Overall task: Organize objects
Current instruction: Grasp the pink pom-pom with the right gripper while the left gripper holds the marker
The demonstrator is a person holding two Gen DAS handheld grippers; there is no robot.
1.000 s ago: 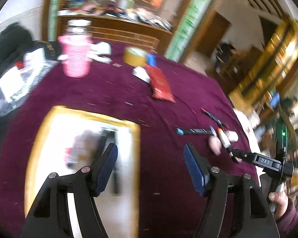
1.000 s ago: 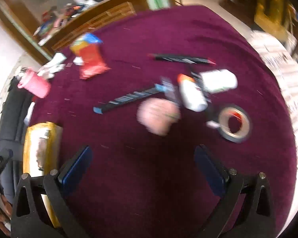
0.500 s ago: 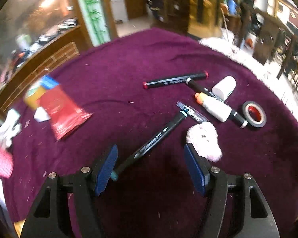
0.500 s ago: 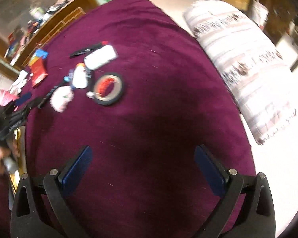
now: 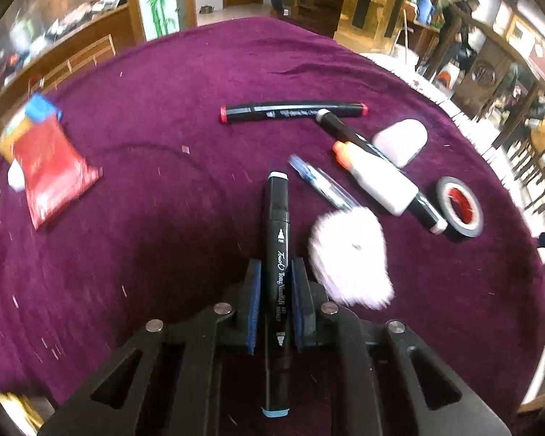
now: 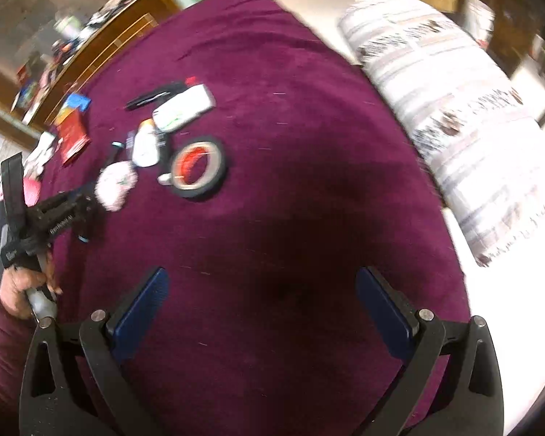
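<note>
Left gripper [image 5: 277, 283] clamps a black art marker [image 5: 279, 254]; a pink pompom [image 5: 348, 254] crowds its right finger. Only the right wrist view shows the right gripper [image 6: 261, 298], spread wide.

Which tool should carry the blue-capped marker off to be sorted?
Left: the left tool is shut on the blue-capped marker. The right tool hangs open over bare cloth.

Open cloth near and left; clutter packed far right.

Bare purple cloth [image 6: 309, 218] lies under the right gripper [image 6: 261, 309]. In the left wrist view, the fluffy puff [image 5: 348, 254], glue bottle [image 5: 378, 178] and tape roll [image 5: 459, 207] crowd the right, apparently almost touching.
</note>
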